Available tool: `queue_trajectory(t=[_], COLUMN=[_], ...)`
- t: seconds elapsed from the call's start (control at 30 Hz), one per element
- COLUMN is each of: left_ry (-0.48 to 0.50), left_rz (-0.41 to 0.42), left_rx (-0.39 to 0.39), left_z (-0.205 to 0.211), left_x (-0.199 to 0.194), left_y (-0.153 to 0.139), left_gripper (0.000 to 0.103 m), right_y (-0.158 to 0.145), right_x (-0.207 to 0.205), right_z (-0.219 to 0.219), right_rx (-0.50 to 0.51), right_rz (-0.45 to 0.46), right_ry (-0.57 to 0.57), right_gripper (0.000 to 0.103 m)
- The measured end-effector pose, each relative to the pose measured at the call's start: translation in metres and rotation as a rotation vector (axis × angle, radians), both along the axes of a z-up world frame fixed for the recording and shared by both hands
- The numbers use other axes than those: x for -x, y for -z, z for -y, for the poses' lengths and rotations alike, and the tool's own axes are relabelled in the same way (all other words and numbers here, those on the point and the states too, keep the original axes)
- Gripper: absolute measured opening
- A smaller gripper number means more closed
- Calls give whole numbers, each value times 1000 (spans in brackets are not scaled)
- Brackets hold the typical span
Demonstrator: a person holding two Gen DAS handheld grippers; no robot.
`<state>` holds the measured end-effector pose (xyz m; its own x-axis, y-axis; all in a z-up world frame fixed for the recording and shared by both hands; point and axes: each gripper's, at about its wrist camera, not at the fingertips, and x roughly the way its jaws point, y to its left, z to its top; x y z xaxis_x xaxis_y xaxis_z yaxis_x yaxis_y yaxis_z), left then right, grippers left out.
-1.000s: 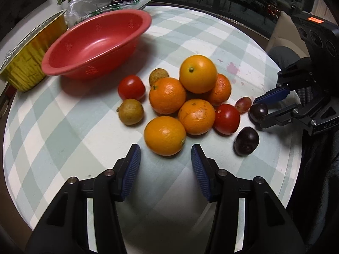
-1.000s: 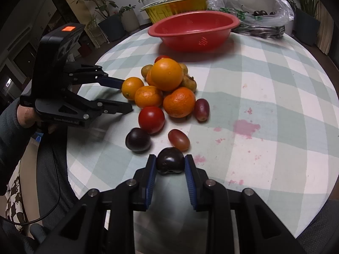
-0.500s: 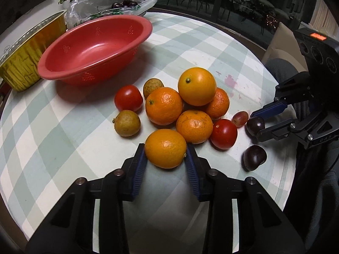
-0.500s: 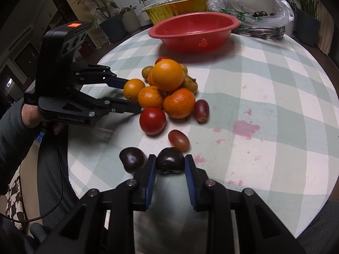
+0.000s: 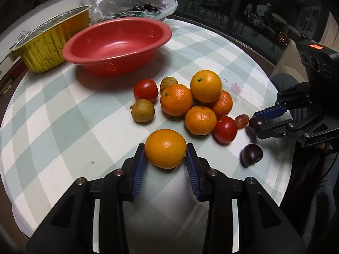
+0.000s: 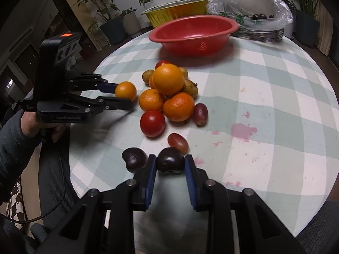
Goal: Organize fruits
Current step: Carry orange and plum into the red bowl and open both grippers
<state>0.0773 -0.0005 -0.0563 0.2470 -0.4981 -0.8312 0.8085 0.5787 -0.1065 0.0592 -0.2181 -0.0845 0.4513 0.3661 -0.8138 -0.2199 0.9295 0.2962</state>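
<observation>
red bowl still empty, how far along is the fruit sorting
Nothing sorted yet: the red bowl is empty. In hand: left tool grips an orange, right tool a dark plum. The fruit pile is left.

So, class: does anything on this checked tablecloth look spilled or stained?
Yes: pinkish-red blotches stain the checked tablecloth to the right of the piled fruit, like dried juice. Smaller specks trail toward the near edge.

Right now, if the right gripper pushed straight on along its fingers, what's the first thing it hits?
Likely the red grape, lying just beyond the dark plum that the right gripper is shut on. Past it sits a tomato and the orange pile. Depth is hard to judge in the fisheye.
</observation>
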Motion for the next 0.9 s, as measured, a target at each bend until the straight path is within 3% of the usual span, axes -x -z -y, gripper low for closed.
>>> queue_trajectory(t=[0.23,0.47,0.67,0.9], left_ry=[-51,-134,-187,-240], left_rz=[25,95,131,80], left_rx=[78,137,69,-28], left_z=[-8,6,41,69], left_x=[6,-34,-95,-158], left_y=[-28,-72,-88,-58], left_gripper=[35,35,35,35], right_y=[-13,-55,-96,-80], right_x=[-5,-42,-108,-192], right_z=[11,38,42,34], right_rx=[-40,-54,-4,80], right_rz=[16,103,214,164], right_ry=[13,53,25,2], right_gripper=[29,29,29,29])
